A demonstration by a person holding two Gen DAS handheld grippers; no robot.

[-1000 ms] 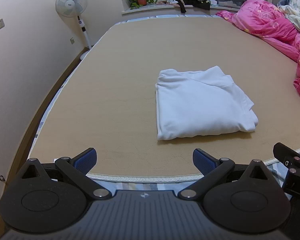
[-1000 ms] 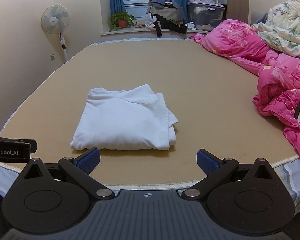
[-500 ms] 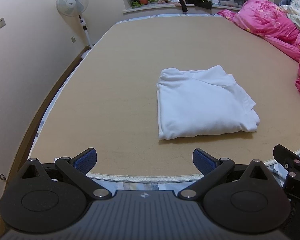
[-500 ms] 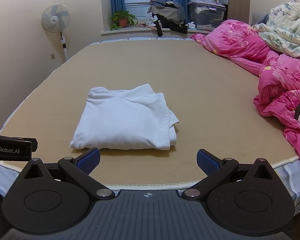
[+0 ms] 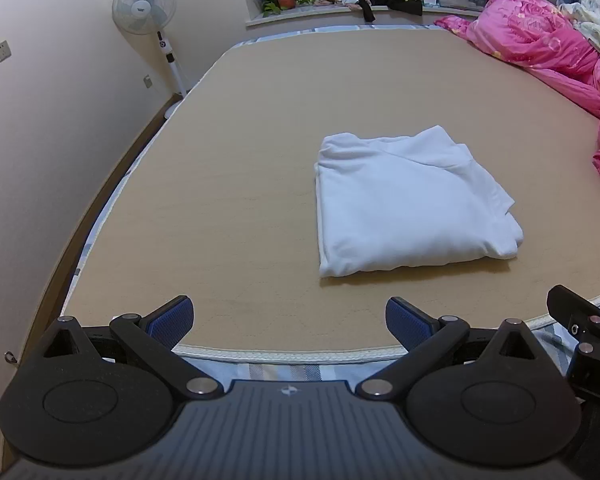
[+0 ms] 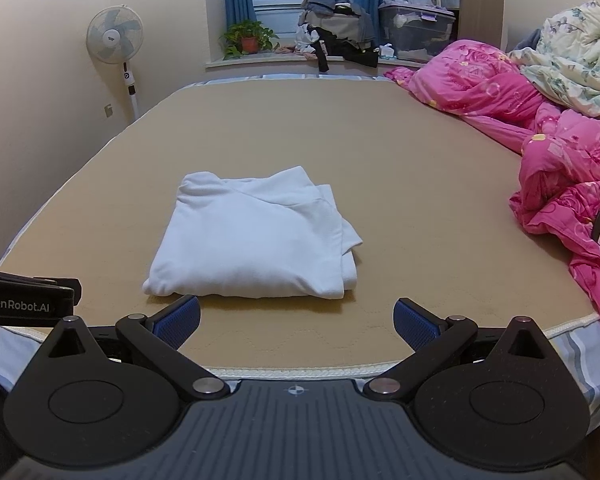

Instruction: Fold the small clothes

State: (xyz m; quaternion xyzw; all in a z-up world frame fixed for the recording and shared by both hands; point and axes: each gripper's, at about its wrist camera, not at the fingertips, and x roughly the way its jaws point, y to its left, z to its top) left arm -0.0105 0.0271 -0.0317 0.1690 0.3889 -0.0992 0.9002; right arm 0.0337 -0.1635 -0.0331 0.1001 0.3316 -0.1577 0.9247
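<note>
A folded white garment (image 5: 412, 204) is seen lying flat on the tan mattress (image 5: 240, 184), up around 1 o'clock from the left gripper (image 5: 289, 316), whose blue-padded fingers (image 5: 171, 316) are spread wide with nothing held between them. Pink bedding (image 5: 540, 44) is piled out at 2 o'clock, and a standing fan (image 5: 145, 6) is parked against the wall at 11 o'clock. A bit of the right gripper (image 5: 580, 332) is caught at 4 o'clock.

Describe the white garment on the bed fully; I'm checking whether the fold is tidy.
The white garment looks like soft knit cloth, folded into a rough rectangle of several layers. A diagonal edge crosses its top, and loose layer ends stick out unevenly at its right side. It lies flat on the tan mattress cover, near the front edge. Nothing else touches it; both tongs are open and clear of it.
</note>
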